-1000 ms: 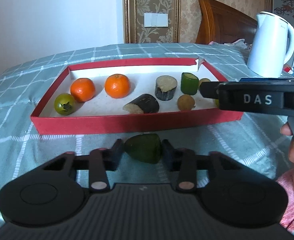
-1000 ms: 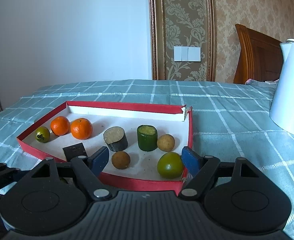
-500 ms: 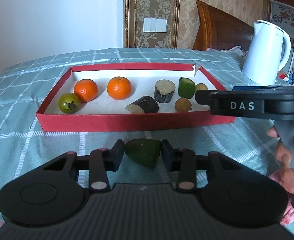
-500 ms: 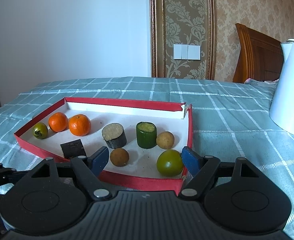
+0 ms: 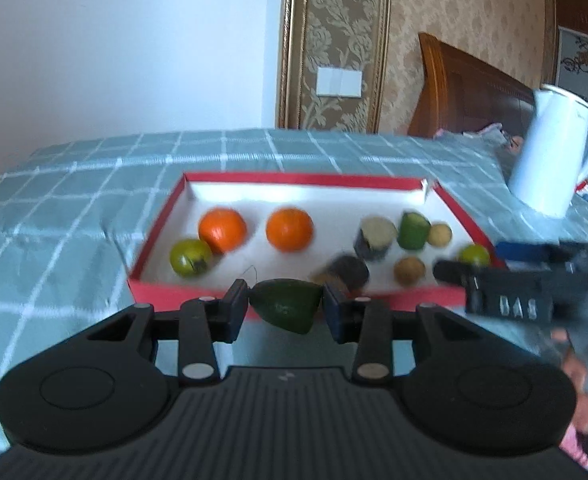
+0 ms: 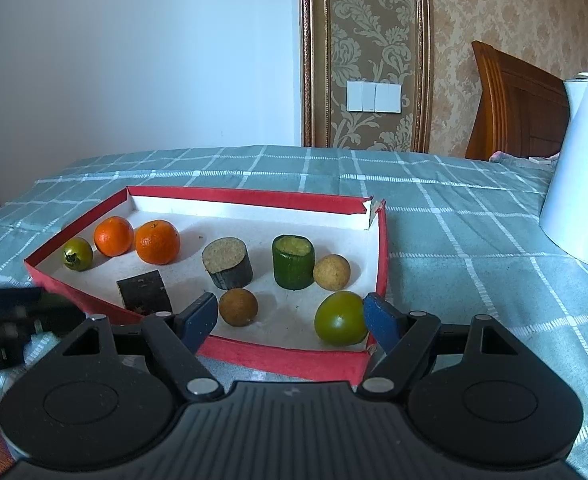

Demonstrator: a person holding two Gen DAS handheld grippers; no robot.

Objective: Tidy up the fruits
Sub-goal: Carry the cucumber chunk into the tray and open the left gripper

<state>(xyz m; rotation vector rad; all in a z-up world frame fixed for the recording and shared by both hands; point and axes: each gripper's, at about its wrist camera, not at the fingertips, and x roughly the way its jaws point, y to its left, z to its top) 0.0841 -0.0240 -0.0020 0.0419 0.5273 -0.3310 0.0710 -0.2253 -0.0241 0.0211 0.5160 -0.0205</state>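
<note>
Left gripper (image 5: 285, 311), clamped on green fruit piece (image 5: 285, 309), has risen to red tray (image 5: 254, 293) wall height, ready for placing; right gripper (image 6: 290, 318) idles, jaws apart.

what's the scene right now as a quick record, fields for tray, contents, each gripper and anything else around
surface: bed with teal checked cover
tray: red box lid with white inside, on the cover
tray contents: two oranges, two green tomatoes, two brown round fruits, green cucumber chunk, two dark eggplant pieces
left gripper: jaws shut on a dark green wedge-shaped piece, in front of the tray's near wall
right gripper: jaws open, empty, at the tray's near right corner
nearby: white kettle right of the tray
</note>
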